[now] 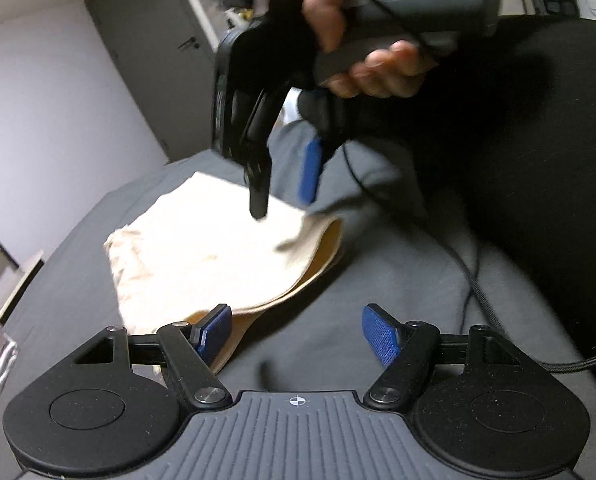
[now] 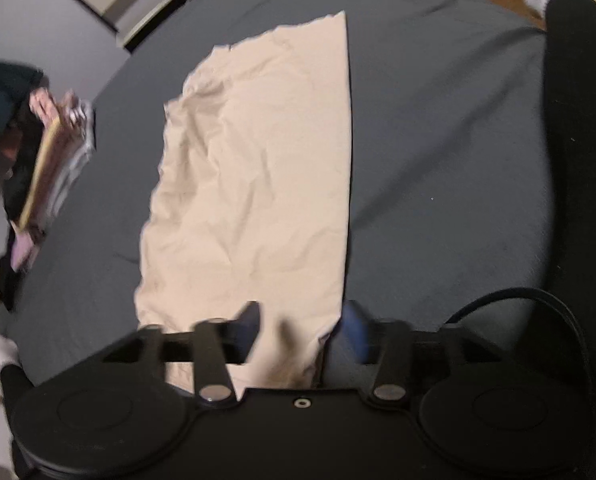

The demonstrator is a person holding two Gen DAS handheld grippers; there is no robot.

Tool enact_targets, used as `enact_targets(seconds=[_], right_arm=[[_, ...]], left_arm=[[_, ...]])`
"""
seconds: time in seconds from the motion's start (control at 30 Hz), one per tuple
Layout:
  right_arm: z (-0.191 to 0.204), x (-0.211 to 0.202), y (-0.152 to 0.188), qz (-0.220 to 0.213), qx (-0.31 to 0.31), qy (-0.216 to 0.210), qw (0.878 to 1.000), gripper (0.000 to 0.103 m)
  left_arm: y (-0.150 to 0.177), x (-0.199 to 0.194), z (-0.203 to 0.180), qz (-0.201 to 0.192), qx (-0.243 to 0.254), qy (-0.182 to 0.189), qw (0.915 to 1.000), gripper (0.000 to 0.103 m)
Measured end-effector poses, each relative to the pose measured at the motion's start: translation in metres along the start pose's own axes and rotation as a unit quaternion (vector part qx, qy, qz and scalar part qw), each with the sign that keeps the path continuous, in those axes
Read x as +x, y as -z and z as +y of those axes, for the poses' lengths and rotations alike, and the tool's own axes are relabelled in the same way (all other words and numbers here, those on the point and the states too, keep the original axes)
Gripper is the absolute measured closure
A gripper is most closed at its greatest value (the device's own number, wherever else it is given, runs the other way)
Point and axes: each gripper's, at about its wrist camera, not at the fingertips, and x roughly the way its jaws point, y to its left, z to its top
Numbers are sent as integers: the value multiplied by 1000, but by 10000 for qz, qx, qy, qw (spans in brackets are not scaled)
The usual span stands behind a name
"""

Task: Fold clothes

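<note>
One beige garment (image 2: 254, 184) lies flat on the grey bed sheet (image 2: 437, 152). Your two grippers are both spread wide — the left gripper (image 1: 297, 332) holds nothing, while the right gripper (image 2: 301, 328) straddles the garment's near edge, unclamped.

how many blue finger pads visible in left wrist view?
3. Two on the left gripper, one per finger, at the bottom of the frame. One on the right gripper, above the beige garment. Its second pad is hidden behind the black finger.
</note>
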Motion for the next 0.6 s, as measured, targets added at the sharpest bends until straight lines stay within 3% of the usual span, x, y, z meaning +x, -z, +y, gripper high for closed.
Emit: enact_targets(seconds=[0.2,0.33,0.4,0.47,0.6], right_arm=[[-2,-4,2,-59,-24,84,9999,53],[0,10,0,146,-110,-77,9998,83],[2,16,-2,163,-87,-78,9998,88],[3,18,-3,96,-111,-49,9999,101],[10,14,-5,-166,-290,-113,9994,102]], left_arm=[[2,1,4,64,-46,-111,9999,30],[1,0,4,73,-39,-159,9998,30],[1,-3,5,25,-67,-151,9999,30],[1,-4,6,-2,-124,-125,9998,30],[0,-6,6,-6,-143,-74,9999,30]])
